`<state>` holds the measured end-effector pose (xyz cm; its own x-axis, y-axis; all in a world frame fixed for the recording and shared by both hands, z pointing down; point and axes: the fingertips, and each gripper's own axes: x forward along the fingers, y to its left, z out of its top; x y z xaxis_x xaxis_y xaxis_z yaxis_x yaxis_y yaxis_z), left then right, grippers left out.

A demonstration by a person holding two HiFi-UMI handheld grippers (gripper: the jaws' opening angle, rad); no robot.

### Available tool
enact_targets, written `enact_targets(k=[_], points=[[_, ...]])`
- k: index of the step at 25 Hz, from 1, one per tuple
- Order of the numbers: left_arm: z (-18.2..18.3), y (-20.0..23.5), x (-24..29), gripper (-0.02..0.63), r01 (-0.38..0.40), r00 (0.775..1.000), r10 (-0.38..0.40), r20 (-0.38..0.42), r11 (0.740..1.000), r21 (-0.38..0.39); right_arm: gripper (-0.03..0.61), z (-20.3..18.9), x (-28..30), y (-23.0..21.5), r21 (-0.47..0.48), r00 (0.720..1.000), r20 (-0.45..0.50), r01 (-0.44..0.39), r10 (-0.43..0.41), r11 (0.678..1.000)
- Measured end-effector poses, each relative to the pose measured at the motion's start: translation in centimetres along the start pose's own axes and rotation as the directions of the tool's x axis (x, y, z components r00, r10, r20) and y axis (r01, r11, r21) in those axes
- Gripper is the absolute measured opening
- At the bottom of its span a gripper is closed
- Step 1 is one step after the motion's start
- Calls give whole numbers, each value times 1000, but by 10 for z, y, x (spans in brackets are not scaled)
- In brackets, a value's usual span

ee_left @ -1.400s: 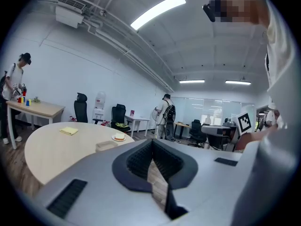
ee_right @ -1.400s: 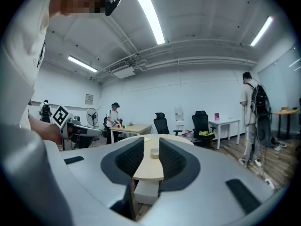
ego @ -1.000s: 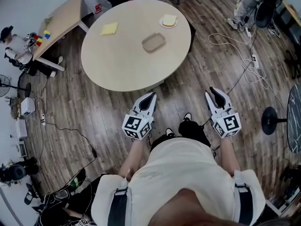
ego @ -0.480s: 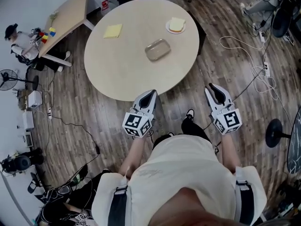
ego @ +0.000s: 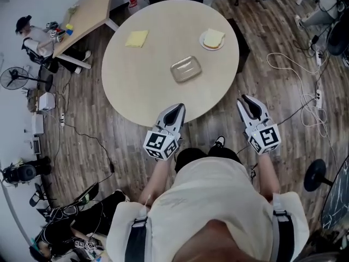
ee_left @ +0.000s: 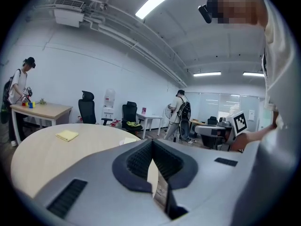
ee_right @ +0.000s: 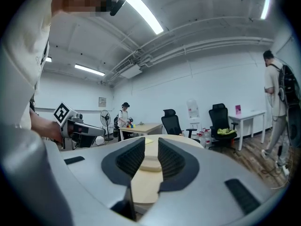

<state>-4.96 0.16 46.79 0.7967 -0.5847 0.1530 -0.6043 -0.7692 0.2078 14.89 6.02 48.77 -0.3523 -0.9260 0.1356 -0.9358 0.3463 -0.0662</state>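
A round light-wood table [ego: 147, 86] lies ahead of me. It carries a yellow cloth [ego: 137, 38], a clear shallow tray [ego: 186, 69] and a white plate with a pale sandwich [ego: 212, 39]. My left gripper [ego: 175, 111] hovers at the table's near edge with its jaws closed and nothing between them; in the left gripper view the gripper [ee_left: 151, 145] points across the tabletop, where the yellow cloth [ee_left: 66, 135] shows. My right gripper [ego: 249, 103] hangs over the floor just right of the table. In its own view the right gripper [ee_right: 151, 149] stands slightly open and empty.
A rectangular desk [ego: 87, 15] with coloured blocks stands at the far left, a person [ego: 35, 37] beside it. Black office chairs [ee_left: 86, 108] sit behind the table. White cables [ego: 297, 75] trail over the wood floor on the right. A person with a backpack [ee_left: 181, 112] stands farther off.
The round table has drawn closer to me and sits lower in the head view. Both grippers keep the same pose relative to my body, now at the table's edge.
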Motion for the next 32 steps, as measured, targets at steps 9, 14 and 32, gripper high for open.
enact_targets(k=[9,14,32], points=[[-8,13,35,18,-17,999,17,-43,1000,-8,95,-27,25,-23,52,999,-48,-19,21,998],[-3,45,51,18,-23,999,23,-29,999,-24,95,-24,53,-31,40,997,-69,-12,15,999],[41,154,129,18,9,999,-8,39,1000,-23,95,5,187,-58,-42,989,-142,-43,37,998]])
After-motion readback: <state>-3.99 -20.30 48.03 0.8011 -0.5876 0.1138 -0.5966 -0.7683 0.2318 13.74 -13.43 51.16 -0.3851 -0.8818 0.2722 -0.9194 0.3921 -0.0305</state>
